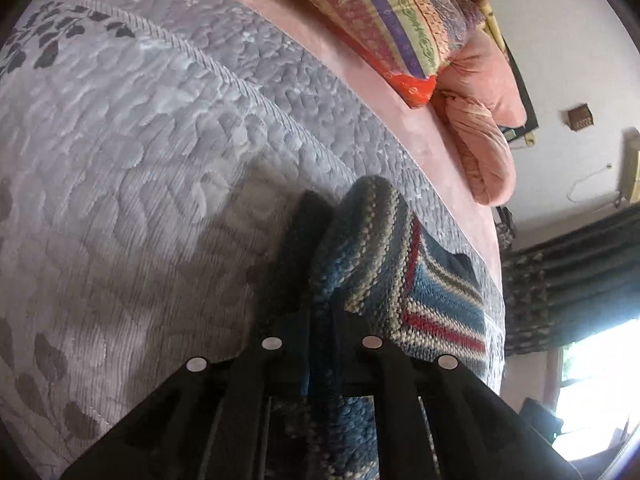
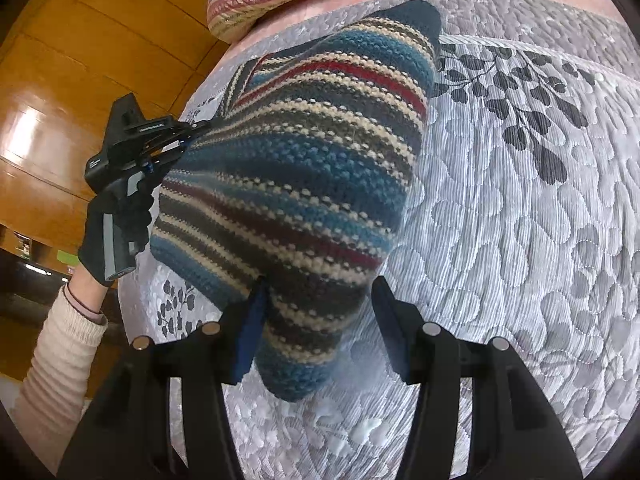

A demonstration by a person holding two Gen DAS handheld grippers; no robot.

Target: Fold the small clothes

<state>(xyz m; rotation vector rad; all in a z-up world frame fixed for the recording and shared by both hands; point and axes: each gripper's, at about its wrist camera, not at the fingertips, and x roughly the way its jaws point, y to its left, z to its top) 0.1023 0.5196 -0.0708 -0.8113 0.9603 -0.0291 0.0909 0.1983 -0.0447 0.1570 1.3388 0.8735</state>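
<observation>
Left fingers (image 1: 320, 264) pinching sweater (image 2: 296, 168) edge

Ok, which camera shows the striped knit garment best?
The right wrist view: the striped knit garment fills the frame's middle, spread over the grey bedspread with the left tool clamping its far corner. The left wrist view shows only a bunched fold pinched close up.

Both grippers are matte black with round silver rivets. The left hand (image 2: 114, 226) wears a black glove, above a cream ribbed sleeve (image 2: 60, 364).
</observation>
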